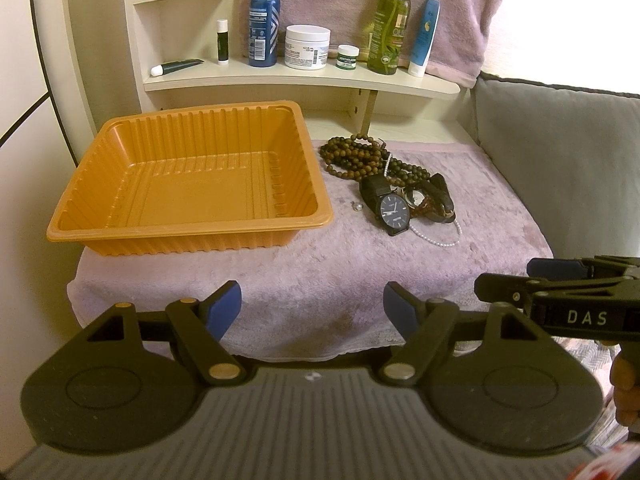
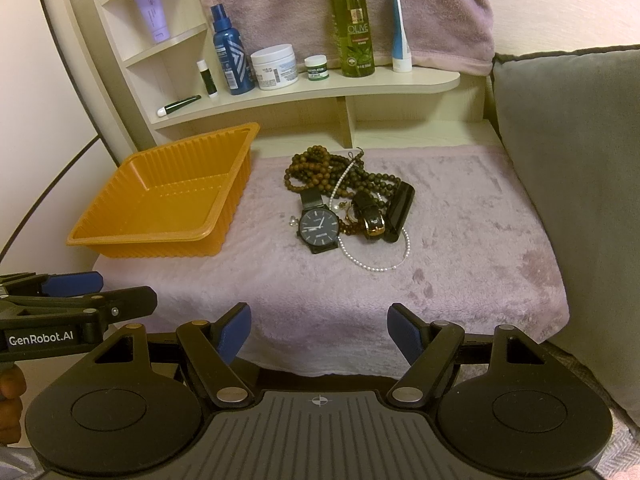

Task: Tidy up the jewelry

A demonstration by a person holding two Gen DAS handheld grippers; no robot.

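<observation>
Leftmost, an empty orange tray (image 1: 192,184) sits on the lilac towel (image 1: 320,272) covering the desk. Just right of it, apart from its wall, lies the jewelry heap — brown bead strands (image 2: 316,170), a black-faced watch (image 2: 319,227), a pearl string (image 2: 376,266), a gold-buckled strap (image 2: 370,220) and a dark case (image 2: 400,206), tangled and touching. Near the towel's front edge, both tools hover side by side — the left tool (image 1: 312,308) and the right tool (image 2: 319,330), each with blue pads spread wide, gripping nothing.
</observation>
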